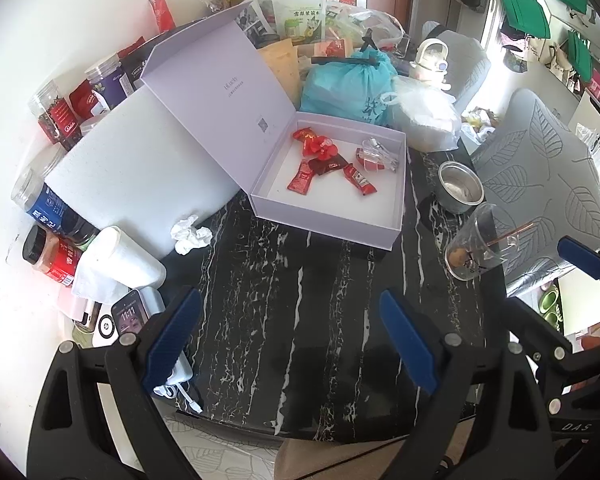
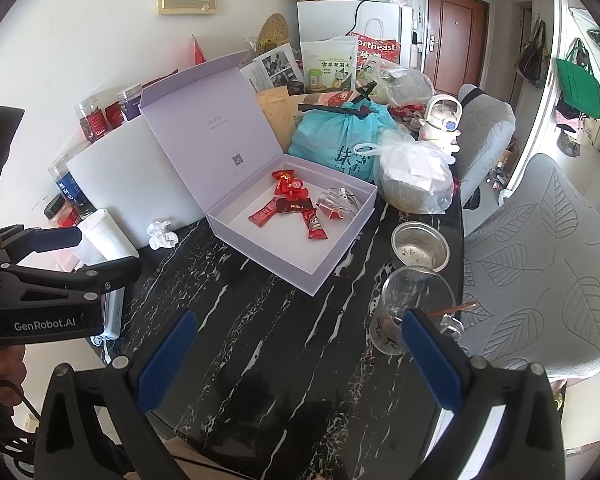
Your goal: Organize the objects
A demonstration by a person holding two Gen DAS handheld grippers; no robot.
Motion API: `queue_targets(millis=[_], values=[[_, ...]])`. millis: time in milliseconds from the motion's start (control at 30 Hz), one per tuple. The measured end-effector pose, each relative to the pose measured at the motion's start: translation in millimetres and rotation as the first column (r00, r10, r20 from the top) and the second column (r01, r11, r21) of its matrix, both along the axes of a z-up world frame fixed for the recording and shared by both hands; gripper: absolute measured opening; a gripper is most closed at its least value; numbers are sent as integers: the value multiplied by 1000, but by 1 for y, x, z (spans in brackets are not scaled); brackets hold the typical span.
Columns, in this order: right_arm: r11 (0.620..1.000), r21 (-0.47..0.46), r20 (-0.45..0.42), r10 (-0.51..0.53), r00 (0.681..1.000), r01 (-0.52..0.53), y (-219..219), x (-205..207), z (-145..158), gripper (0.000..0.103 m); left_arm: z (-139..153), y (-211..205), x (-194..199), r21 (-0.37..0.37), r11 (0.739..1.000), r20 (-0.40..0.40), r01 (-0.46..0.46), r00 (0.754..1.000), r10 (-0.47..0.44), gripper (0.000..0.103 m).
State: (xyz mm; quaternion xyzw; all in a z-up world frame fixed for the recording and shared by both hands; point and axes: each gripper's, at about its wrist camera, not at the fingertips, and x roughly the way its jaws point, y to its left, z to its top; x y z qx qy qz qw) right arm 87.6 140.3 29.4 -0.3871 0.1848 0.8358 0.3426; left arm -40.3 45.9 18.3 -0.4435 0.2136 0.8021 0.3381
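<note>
An open lilac gift box (image 1: 328,216) (image 2: 284,264) sits on the black marble table (image 1: 300,320) (image 2: 268,352), lid tilted back. Inside lie several red candy packets (image 1: 328,160) (image 2: 290,200) and a clear plastic clip item (image 1: 378,154) (image 2: 336,202). My left gripper (image 1: 290,340) is open and empty above the table's near edge, short of the box; it also shows at the left of the right wrist view (image 2: 96,252). My right gripper (image 2: 300,360) is open and empty, with a glass cup (image 2: 412,312) (image 1: 480,244) by its right finger.
A steel cup (image 1: 458,188) (image 2: 418,246) stands behind the glass. White and teal plastic bags (image 2: 412,180) (image 1: 344,84) crowd the back. A foam block (image 1: 140,168), jars (image 1: 56,256), a tissue roll (image 1: 120,260), a crumpled tissue (image 1: 190,234) and a phone (image 1: 128,316) line the left. Leaf-patterned chairs (image 2: 540,260) stand right.
</note>
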Motion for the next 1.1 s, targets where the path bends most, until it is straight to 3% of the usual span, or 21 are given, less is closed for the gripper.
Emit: queue_targets(millis=[767, 1100], values=[[1000, -3, 0, -3, 1000, 3, -5, 4, 1, 102, -2, -3, 3, -7, 1000, 11, 3, 1000, -3, 91], [998, -58, 20, -35, 999, 36, -5, -5, -14, 102, -10, -2, 0, -49, 998, 7, 40, 999, -39, 91]])
